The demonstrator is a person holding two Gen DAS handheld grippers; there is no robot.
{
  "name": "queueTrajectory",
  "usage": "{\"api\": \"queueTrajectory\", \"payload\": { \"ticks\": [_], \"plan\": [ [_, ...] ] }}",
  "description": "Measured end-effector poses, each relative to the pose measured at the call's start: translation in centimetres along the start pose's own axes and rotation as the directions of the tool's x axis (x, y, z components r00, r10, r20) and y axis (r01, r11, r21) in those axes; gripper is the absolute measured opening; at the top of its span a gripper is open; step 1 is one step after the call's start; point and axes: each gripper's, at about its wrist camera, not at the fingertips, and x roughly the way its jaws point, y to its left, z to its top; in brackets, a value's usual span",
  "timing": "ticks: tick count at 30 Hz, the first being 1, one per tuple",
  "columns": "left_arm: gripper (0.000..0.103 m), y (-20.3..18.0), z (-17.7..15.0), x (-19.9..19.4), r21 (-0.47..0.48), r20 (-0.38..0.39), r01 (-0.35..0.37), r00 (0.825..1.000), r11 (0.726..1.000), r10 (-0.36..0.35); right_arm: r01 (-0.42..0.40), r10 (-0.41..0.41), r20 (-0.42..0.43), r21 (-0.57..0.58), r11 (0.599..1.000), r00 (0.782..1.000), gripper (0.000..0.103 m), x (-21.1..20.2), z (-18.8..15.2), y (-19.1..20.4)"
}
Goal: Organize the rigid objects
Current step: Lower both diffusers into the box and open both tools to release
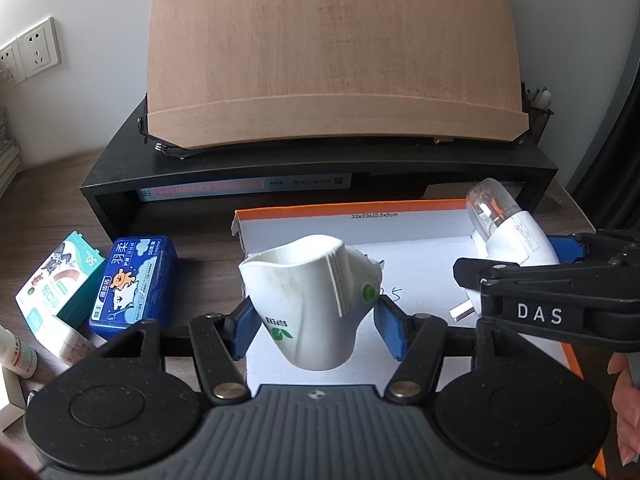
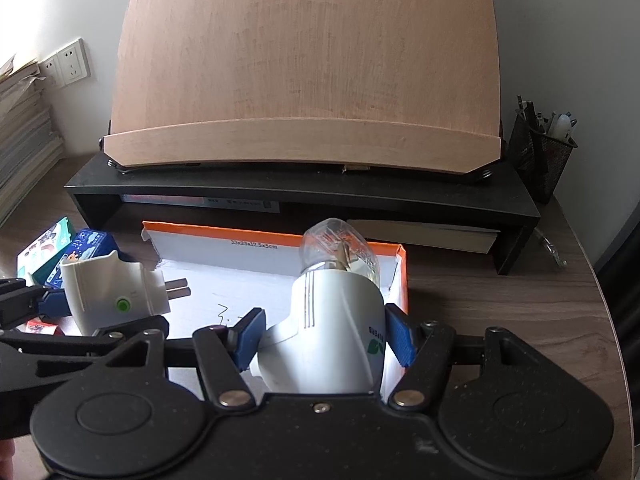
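Nearest my right camera, at the bottom centre of its frame, sits the white plastic plug-in night lamp with the clear glass bulb (image 2: 340, 320). My right gripper (image 2: 324, 338) has its blue-padded fingers (image 2: 402, 338) closed partway onto the lamp's white body, the bulb pointing up and away over the orange-edged white cardboard box (image 2: 276, 240). In the left camera, lower centre, my left gripper (image 1: 314, 322) holds a second piece, the white plastic plug-in socket body with a green button (image 1: 316, 300); its fingers (image 1: 390, 330) press on both sides of it at about the same partial width, above the box floor.

The risks, as I judge them: both bodies are smooth, curved and tapered, so either could twist or slide out of the pads if I tilt or jolt. The bulb is the fragile part; dropping it, or knocking it on the box wall at the frame's right, could crack it. My two grippers hang near each other over the same box, so lowering both together could make them collide. The metal prongs (image 2: 178, 286) could snag the cardboard.

The blue box and the teal box (image 1: 60, 272) lie on the counter at lower left, outside the cardboard box.
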Motion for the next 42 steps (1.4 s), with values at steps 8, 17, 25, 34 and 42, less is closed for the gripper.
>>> {"api": "queueTrajectory", "payload": {
  "ticks": [8, 17, 25, 34, 42],
  "plan": [
    [0.063, 0.2, 0.5, 1.2, 0.001, -0.009, -0.001, 1.0, 1.0, 0.001, 0.002, -0.002, -0.018, -0.01, 1.0, 1.0, 0.077, 1.4, 0.4, 0.0],
    [0.063, 1.1, 1.2, 3.2, -0.017, -0.034, 0.004, 0.999, 1.0, -0.004, 0.036, -0.036, -0.017, -0.026, 0.999, 0.999, 0.076, 2.6, 1.3, 0.4],
    [0.063, 0.6, 1.4, 4.5, -0.013, -0.054, 0.051, 0.997, 0.999, -0.052, 0.089, -0.089, 0.031, 0.006, 0.996, 0.996, 0.077, 0.3, 1.1, -0.7],
    [0.084, -0.4, 2.3, 3.0, 0.0, -0.025, 0.047, 0.999, 0.999, -0.047, 0.105, -0.111, 0.081, 0.065, 0.992, 0.991, 0.081, -2.6, 0.8, -1.1],
    [0.095, 0.1, 3.1, 0.0, -0.029, -0.019, -0.04, 0.999, 0.999, 0.039, 0.078, -0.086, 0.097, 0.089, 0.993, 0.992, 0.084, -4.5, -0.2, -0.8]
  ]
}}
